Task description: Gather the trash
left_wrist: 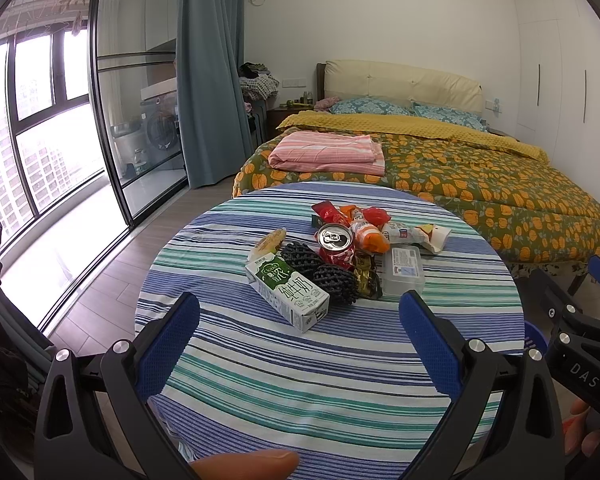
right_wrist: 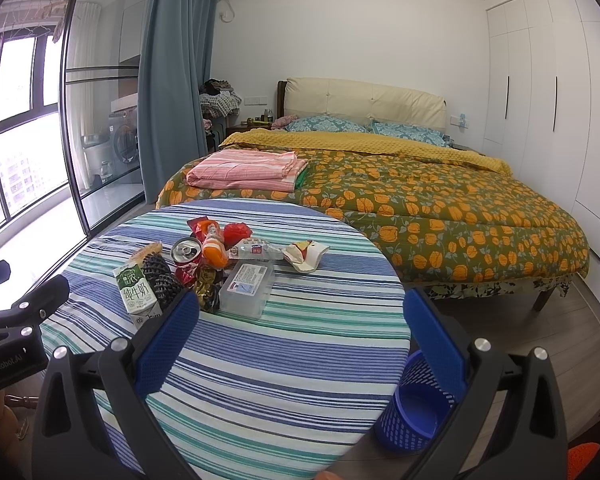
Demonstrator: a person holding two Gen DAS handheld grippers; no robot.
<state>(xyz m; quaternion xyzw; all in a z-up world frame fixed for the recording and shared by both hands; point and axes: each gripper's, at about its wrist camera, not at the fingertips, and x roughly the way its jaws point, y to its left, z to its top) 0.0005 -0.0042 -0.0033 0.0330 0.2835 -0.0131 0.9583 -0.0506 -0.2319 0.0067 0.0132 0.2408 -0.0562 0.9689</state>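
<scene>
A pile of trash lies mid-table on the striped cloth (left_wrist: 340,380): a green-and-white milk carton (left_wrist: 286,294) (right_wrist: 137,290), black foam nets (left_wrist: 320,272) (right_wrist: 162,278), a red can (left_wrist: 334,240) (right_wrist: 186,254), orange and red wrappers (left_wrist: 364,228) (right_wrist: 214,246), a clear plastic box (left_wrist: 404,272) (right_wrist: 248,286) and a white wrapper (left_wrist: 418,234) (right_wrist: 306,256). My left gripper (left_wrist: 300,312) hovers open just short of the carton. My right gripper (right_wrist: 302,312) is open nearer the table's right edge, above a blue mesh bin (right_wrist: 414,404) on the floor.
A bed (right_wrist: 420,208) with an orange-patterned quilt and folded pink sheet (left_wrist: 328,154) stands behind the table. Glass sliding doors and a blue curtain (left_wrist: 208,72) are on the left, white wardrobes (right_wrist: 548,100) on the right. A fingertip (left_wrist: 246,466) shows at the bottom edge.
</scene>
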